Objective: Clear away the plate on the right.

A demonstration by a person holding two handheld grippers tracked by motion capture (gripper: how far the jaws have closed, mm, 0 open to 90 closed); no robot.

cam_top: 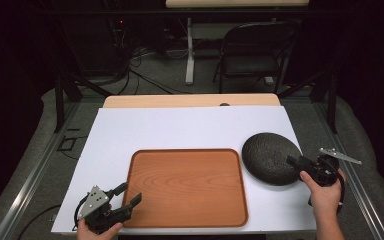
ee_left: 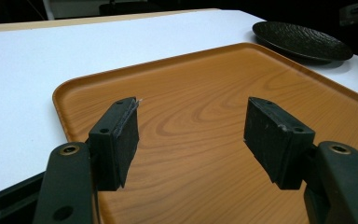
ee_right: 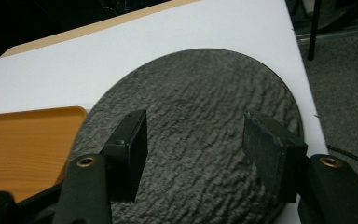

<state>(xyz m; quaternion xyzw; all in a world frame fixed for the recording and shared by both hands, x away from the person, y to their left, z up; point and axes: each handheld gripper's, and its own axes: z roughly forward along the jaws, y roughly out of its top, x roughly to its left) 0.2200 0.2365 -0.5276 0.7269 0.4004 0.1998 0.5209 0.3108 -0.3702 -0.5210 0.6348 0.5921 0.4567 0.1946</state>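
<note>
Left gripper (cam_top: 130, 194): held in the person's left hand (cam_top: 97, 231) at the near left corner of the white table (cam_top: 180, 130). Jaws wide apart, holding nothing. They reach over the near left corner of the tray; in the left gripper view (ee_left: 191, 135) the wood grain shows between them.

Tray (cam_top: 187, 186): wooden, rectangular with rounded corners and a low raised rim. Lies flat on the near middle of the table, nothing on it. Its right edge sits just beside the plate; whether the two touch cannot be told.

Plate (cam_top: 270, 156): black, round, with a rough rippled surface. Lies flat on the table right of the tray, near the table's right edge.

Right gripper (cam_top: 294, 162): held in the person's right hand (cam_top: 325, 195) at the right edge of the table. Jaws wide apart, holding nothing. They point left over the plate's near right rim; in the right gripper view (ee_right: 193, 154) the plate (ee_right: 200, 107) lies under and beyond both jaws, with a corner of the tray (ee_right: 23, 144) at the left.
</note>
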